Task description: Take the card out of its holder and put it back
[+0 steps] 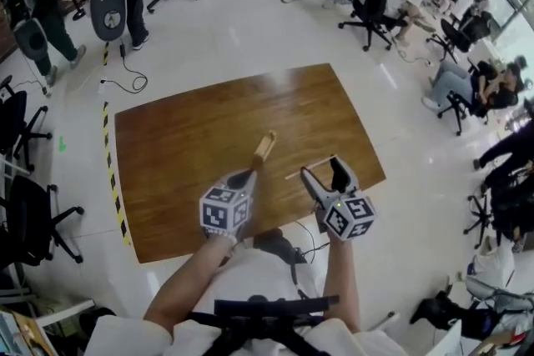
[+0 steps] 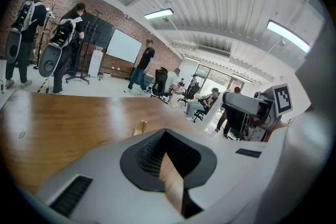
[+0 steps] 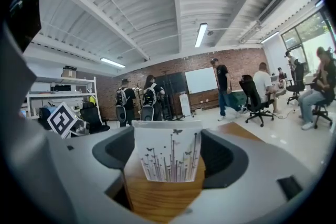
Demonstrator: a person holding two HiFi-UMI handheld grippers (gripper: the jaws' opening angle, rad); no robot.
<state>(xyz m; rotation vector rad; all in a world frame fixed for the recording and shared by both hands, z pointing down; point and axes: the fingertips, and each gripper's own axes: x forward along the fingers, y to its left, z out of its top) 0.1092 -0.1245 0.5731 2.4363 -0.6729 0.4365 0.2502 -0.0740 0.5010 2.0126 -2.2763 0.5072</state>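
My right gripper (image 3: 167,162) is shut on a flat wooden card holder (image 3: 157,198). A white card (image 3: 167,149) printed with grass and butterflies stands in the holder, with its top half sticking out. In the head view the right gripper (image 1: 324,172) hovers over the table's near right part, and the holder (image 1: 300,171) shows as a thin pale edge. My left gripper (image 2: 169,168) (image 1: 249,178) is shut on a thin wooden piece (image 2: 172,183) seen edge-on. A small wooden block (image 1: 265,147) (image 2: 140,127) shows just past its jaws; whether it rests on the table I cannot tell.
The brown wooden table (image 1: 183,146) stands on a pale floor with yellow-black tape (image 1: 111,179) along its left side. Office chairs (image 1: 25,204) stand left. Seated people (image 1: 467,79) are at the right, others stand at the back. A black device with a cable (image 1: 279,246) lies at the near edge.
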